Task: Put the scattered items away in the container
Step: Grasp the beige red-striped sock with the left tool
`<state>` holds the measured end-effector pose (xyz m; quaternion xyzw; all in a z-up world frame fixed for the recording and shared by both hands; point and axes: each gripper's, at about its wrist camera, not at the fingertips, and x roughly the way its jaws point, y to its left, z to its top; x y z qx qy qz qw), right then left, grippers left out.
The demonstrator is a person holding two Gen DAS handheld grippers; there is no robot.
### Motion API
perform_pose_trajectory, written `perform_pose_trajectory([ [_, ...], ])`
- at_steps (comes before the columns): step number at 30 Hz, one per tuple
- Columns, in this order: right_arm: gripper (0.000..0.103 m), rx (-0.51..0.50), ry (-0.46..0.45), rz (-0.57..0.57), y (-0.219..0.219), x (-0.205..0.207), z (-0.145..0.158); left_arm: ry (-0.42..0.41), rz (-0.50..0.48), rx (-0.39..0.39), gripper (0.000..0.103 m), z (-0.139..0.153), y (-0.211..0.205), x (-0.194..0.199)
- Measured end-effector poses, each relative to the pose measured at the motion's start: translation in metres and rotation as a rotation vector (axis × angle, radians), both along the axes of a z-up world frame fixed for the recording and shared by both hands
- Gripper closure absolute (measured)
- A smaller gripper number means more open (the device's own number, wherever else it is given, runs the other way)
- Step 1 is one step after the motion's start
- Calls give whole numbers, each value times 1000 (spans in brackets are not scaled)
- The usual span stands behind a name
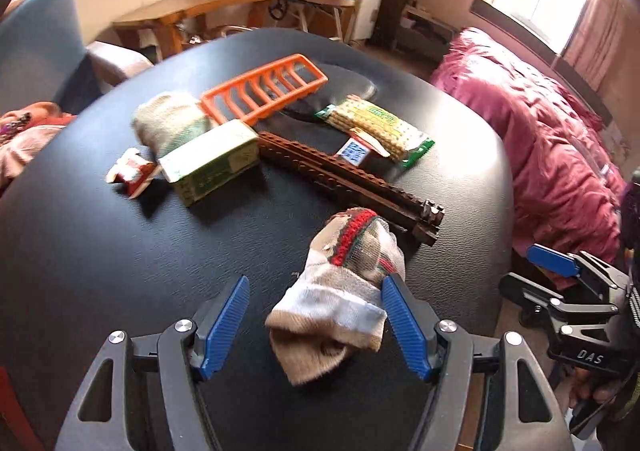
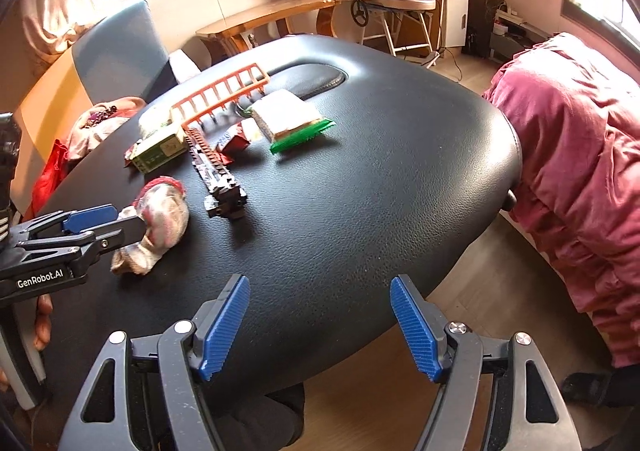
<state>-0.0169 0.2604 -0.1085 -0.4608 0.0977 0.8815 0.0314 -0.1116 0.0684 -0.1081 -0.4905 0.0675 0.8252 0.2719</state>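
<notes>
Left claw [image 1: 316, 325] spread wide around the rumpled beige-and-white knit sock [image 1: 340, 291], not yet pinched. Next, I judge: clamp, lift. Right claw [image 2: 320, 325] spread, empty.

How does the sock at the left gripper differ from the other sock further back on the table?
The near sock lies stretched out between the open fingers of the left gripper; the far sock is bunched into a lump beside the orange rack.
The near sock shows a red and green striped cuff and a white band; the far sock shows only faint green.
Both are beige knit and rest on the black table.
</notes>
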Motion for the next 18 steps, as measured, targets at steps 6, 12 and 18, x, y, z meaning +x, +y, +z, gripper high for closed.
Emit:
perform_pose_trajectory([
  [6,28,16,-11,1,0,-9,-2,-69,-24,78,33,-14,3,-8],
  [12,28,24,26,36,-3,-23,7,-65,52,109,57,-15,-5,3],
  [18,27,-12,67,173,-17,-56,23,-77,167,131,57,-14,-41,22],
])
